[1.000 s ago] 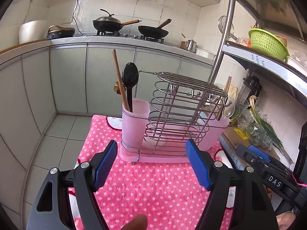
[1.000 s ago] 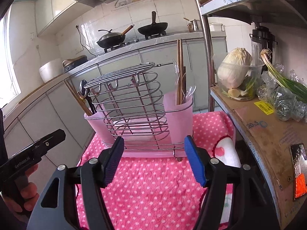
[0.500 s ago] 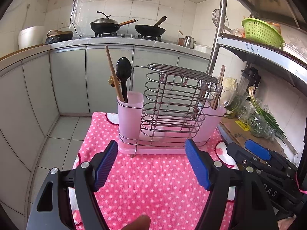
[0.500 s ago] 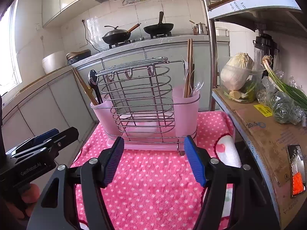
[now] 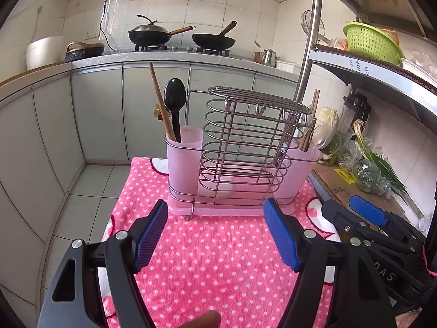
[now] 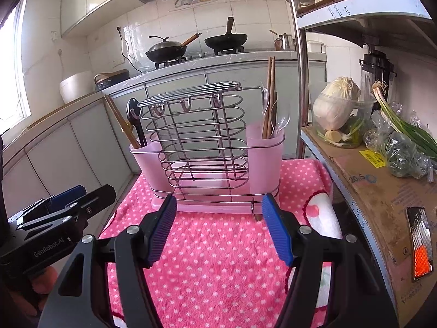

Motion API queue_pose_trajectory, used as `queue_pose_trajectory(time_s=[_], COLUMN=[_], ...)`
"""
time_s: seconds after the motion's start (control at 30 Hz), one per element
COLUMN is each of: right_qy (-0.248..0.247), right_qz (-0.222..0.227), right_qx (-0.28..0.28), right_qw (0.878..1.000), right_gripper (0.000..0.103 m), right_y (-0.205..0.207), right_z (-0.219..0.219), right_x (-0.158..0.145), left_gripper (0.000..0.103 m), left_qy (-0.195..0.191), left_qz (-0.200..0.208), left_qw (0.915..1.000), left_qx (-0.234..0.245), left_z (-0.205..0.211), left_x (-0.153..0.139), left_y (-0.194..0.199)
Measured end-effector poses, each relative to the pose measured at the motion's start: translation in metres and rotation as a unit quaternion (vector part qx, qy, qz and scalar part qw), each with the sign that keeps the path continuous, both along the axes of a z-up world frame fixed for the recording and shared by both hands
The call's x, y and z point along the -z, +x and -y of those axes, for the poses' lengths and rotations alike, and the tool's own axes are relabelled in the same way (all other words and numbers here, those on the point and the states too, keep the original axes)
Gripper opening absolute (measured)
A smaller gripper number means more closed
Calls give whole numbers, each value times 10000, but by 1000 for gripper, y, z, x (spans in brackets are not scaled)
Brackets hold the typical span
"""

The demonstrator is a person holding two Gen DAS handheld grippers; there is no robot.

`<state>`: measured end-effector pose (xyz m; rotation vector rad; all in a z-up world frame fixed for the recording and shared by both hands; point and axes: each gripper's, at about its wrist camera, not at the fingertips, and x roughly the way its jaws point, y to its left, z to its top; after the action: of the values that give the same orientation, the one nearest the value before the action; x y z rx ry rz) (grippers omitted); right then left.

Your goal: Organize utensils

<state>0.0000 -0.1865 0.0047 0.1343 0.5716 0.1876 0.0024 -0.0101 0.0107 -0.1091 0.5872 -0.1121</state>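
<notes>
Utensils stood in a pink plastic holder [image 5: 240, 169] with a wire rack [image 5: 245, 147] at its middle, set upright on the pink dotted cloth [image 5: 218, 259] that covered the table. In the holder's left cup leaned a black spoon [image 5: 174, 104] and a wooden stick [image 5: 159, 101] with a small gold ornament; whether that was one chopstick or a pair could not be told. In the right cup stood brown chopsticks [image 6: 270, 93] and a clear spoon [image 6: 282, 123], partly hidden by the rack's wires in the left wrist view. The lower ends of all of them were lost behind the frosted plastic.

The left claw [image 5: 215, 237] hung spread wide, empty, over the cloth just before the holder, its blue pads [image 5: 150, 235] apart from everything. The right claw [image 6: 215, 232] was likewise spread and empty, near the holder's front edge and not touching it. Each claw showed at the edge of the other's view, cut off by the frame. A fingertip [image 5: 202, 319] poked into the bottom of the left wrist view, mostly cropped. A shelf [image 6: 382, 191] to the right carried cabbage [image 6: 336, 104] and green onions [image 6: 404, 125].
</notes>
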Motion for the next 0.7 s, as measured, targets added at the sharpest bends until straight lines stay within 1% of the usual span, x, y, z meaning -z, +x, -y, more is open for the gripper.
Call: queue_pose_trajectory(time_s=[0.7], right_qy=[-59], right_qz=[-6], right_qx=[-7], right_qw=[10000], right_gripper=[66], right_y=[2], right_z=[-3], right_x=[-1], left_gripper=[71], left_qy=[-34], left_qz=[34], left_qw=[10000], left_qx=[13], left_z=[-1], left_x=[-1], left_y=[-2])
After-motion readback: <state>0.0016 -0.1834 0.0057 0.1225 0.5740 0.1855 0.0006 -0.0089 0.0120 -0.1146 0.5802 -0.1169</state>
